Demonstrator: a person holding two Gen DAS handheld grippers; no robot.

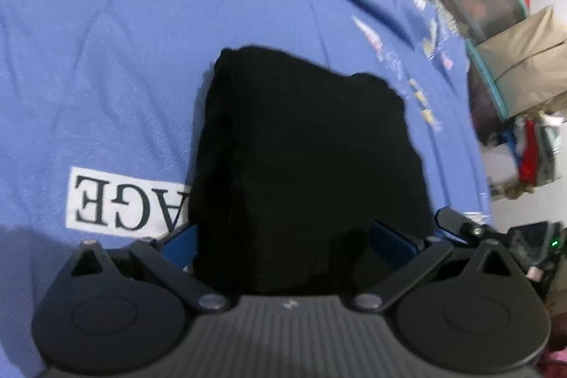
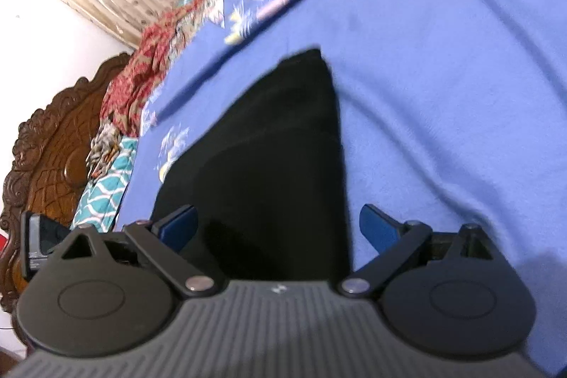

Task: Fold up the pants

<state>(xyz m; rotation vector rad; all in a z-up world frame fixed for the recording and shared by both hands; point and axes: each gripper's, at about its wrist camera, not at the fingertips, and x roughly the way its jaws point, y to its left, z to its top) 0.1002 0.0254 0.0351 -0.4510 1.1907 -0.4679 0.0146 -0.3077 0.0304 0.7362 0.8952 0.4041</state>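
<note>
Pants (image 1: 304, 158): black, folded into a compact block, lying flat on the blue bedspread (image 1: 141, 77); edges fairly square, far right corner rumpled.
Left gripper (image 1: 283, 247): jaws spread wide, straddling the near edge of the pants, nothing pinched.
Right gripper (image 2: 278, 229): jaws wide too, above the near end of the pants (image 2: 269, 158), nothing held.
Open room: bare bedspread on both sides and beyond the block.
Bed edges: carved wooden headboard (image 2: 53, 147) on one side, stacked boxes (image 1: 514, 66) past the other.
Writing: white label (image 1: 124, 201) reading "AGE" (upside down, partly under the pants).
</note>
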